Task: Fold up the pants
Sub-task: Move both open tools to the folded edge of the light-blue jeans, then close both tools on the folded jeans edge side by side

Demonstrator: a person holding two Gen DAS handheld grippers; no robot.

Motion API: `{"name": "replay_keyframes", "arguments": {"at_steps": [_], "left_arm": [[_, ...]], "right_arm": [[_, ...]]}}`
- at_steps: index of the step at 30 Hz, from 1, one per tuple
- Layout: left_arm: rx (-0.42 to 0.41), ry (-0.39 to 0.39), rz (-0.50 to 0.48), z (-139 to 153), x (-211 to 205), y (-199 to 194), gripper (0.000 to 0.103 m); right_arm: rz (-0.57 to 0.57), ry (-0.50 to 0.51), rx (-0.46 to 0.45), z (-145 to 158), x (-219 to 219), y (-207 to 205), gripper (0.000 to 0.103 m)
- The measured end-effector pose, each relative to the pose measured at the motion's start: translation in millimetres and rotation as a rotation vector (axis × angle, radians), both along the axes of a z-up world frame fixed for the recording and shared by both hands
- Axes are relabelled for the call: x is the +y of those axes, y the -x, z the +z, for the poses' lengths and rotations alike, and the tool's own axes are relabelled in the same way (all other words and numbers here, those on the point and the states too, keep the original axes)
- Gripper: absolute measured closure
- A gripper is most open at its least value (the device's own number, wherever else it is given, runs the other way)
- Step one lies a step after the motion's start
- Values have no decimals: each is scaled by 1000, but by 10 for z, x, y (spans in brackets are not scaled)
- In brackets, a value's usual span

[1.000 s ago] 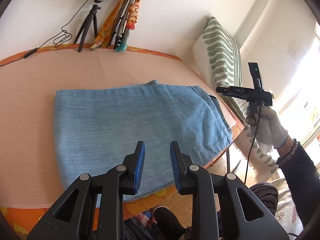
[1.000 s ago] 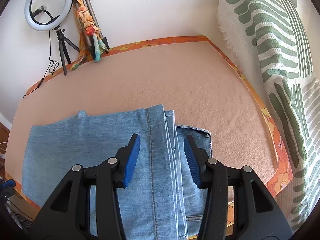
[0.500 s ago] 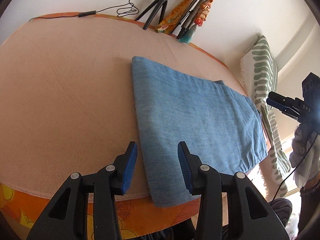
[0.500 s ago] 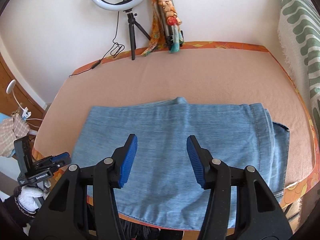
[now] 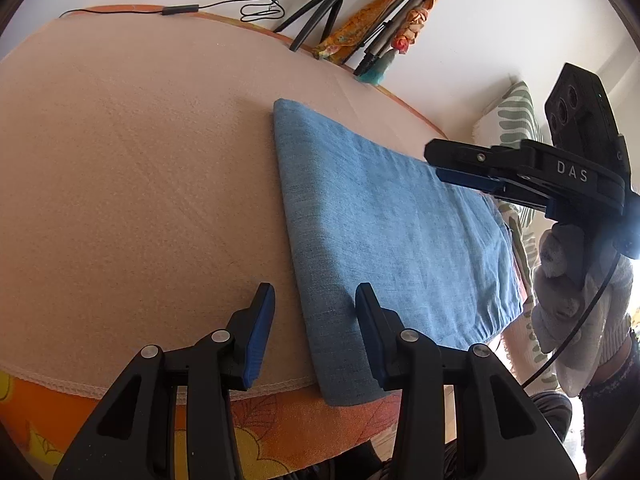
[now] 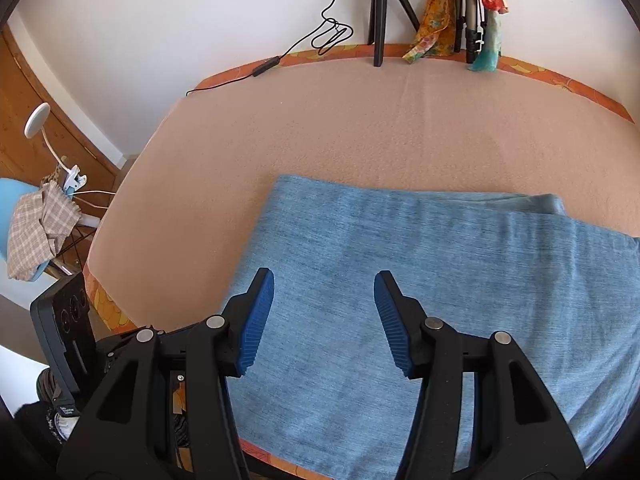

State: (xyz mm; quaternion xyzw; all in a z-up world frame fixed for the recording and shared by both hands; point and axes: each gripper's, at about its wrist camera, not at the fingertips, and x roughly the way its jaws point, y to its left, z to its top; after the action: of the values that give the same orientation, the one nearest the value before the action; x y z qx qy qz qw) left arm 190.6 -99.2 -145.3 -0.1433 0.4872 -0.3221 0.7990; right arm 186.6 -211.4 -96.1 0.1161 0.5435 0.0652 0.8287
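Left wrist view: folded pants [image 5: 392, 232] lie on the peach blanket [image 5: 140, 184], both grippers spread and empty.

Left gripper [image 5: 315, 300] hangs over the pants' folded left edge near the front corner, jaws apart, gripping nothing; that corner overhangs the blanket's hem and the orange bed border [image 5: 280, 420]; wide bare blanket stretches to the left and behind; right gripper [image 6: 324, 300] hovers above the denim's middle, its jaws also parted with nothing pinched; in the right wrist view the pants' far edge is doubled, with clear blanket beyond it up to the tripod [image 6: 380, 12] and cable [image 6: 304, 40] at the wall.
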Motion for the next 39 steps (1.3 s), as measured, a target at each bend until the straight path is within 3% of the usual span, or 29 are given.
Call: {"name": "replay_keyframes", "arguments": {"at_steps": [9, 13, 18, 22, 29, 32, 36, 39], "left_arm": [[87, 174, -4, -66, 54, 48, 65], [48, 239, -28, 65, 84, 105, 65], [-28, 213, -76, 216, 2, 203, 65], [-19, 209, -74, 231, -22, 192, 65], [-47, 110, -80, 284, -91, 224, 65], [-47, 68, -64, 295, -105, 242, 61], [-4, 50, -58, 251, -153, 237, 59], [17, 55, -86, 213, -211, 270, 60]], "right_arm": [[59, 39, 139, -340, 592, -588, 48], [80, 83, 223, -494, 777, -777, 48], [111, 159, 313, -607, 948, -935, 48], [144, 241, 361, -688, 1087, -985, 48], [181, 300, 339, -761, 1191, -906, 49], [156, 289, 321, -723, 1108, -848, 65], [100, 179, 305, -635, 897, -775, 89], [39, 81, 247, -524, 706, -662, 94]]}}
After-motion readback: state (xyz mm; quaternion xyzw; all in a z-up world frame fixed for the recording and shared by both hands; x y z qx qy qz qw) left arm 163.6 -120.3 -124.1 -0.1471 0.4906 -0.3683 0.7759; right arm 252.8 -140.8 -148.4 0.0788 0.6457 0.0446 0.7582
